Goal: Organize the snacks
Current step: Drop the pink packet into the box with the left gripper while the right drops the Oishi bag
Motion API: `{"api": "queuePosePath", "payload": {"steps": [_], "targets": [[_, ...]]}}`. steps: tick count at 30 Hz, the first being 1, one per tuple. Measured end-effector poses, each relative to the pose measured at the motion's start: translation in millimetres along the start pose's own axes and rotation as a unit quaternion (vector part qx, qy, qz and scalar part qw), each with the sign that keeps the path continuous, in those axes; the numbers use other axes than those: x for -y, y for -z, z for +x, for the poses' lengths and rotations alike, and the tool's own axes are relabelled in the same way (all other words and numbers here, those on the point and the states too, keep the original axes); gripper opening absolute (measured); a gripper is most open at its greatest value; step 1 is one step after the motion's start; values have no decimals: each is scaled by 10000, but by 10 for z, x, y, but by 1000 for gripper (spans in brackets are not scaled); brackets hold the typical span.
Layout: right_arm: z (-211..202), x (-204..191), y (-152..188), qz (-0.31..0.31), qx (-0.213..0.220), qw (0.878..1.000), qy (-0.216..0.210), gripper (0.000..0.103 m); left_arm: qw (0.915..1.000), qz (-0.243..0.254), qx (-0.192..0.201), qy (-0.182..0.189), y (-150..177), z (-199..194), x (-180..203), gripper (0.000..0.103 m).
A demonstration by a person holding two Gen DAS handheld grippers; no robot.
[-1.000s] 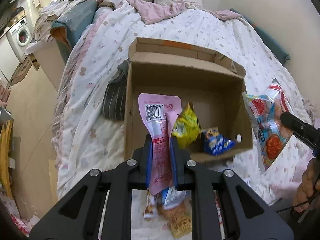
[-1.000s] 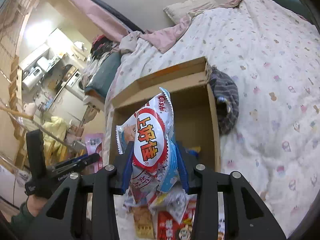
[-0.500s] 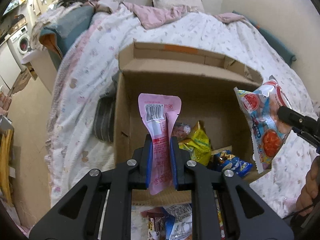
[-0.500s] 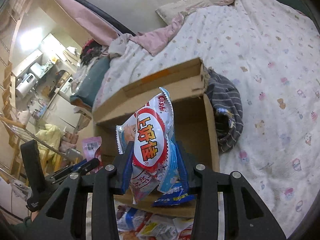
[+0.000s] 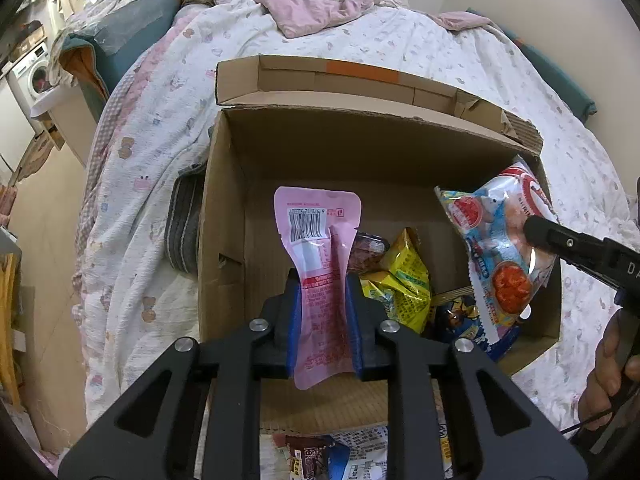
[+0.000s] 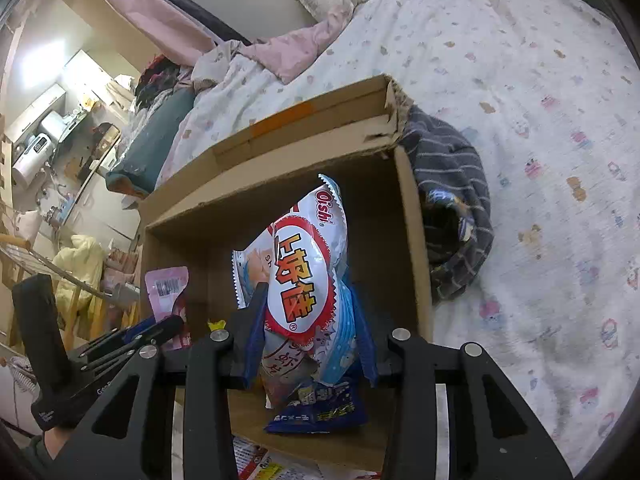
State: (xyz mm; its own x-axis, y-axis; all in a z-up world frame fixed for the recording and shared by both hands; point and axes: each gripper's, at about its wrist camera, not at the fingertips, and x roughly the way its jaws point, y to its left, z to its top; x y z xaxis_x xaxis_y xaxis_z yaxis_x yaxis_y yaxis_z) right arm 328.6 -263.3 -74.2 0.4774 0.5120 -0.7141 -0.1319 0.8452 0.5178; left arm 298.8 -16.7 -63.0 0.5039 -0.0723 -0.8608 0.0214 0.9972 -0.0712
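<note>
An open cardboard box [image 5: 360,148] stands on the bed. My left gripper [image 5: 322,280] hangs over the box's left half with a pink pouch [image 5: 316,232] upright between its blue pads. Its jaws are opening, and the pads still touch the pouch. My right gripper [image 6: 306,292] is shut on a white and red chip bag [image 6: 304,264] over the right half. The left wrist view shows that chip bag [image 5: 492,240] too. On the box floor lie a yellow bag [image 5: 400,280], a blue packet [image 6: 320,404] and a dark red packet [image 5: 368,244].
A grey striped garment [image 6: 452,208] lies bunched against one outer side wall of the box. Loose snack packets [image 5: 320,456] sit in front of the near wall. The patterned quilt [image 6: 540,100] spreads all around. A person's hand [image 5: 612,360] grips the right tool.
Both grippers have come down and forward over the box with their packs, so the box fills more of each view. The left jaws stand slightly wider.
</note>
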Motion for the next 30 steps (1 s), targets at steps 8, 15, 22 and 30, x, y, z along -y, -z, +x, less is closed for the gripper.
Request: {"api": "queuePosePath", "payload": {"steps": [8,15,22,30], "targets": [[36,20,-7,103,-57,9999,-58,44,10000,-59,21,28,5,-28,-13,34],[16,17,-22,106,-11,9999,-89,54,9999,-65,33,105,8,-65,-7,68],[-64,-42,-27,-15,237,9997,-55,86,9999,-41,135,83,17,-107,11,84],[-66,-48,-38,-44,271,9996,-54,86,9999,-52,160,28,22,-110,25,84]]}}
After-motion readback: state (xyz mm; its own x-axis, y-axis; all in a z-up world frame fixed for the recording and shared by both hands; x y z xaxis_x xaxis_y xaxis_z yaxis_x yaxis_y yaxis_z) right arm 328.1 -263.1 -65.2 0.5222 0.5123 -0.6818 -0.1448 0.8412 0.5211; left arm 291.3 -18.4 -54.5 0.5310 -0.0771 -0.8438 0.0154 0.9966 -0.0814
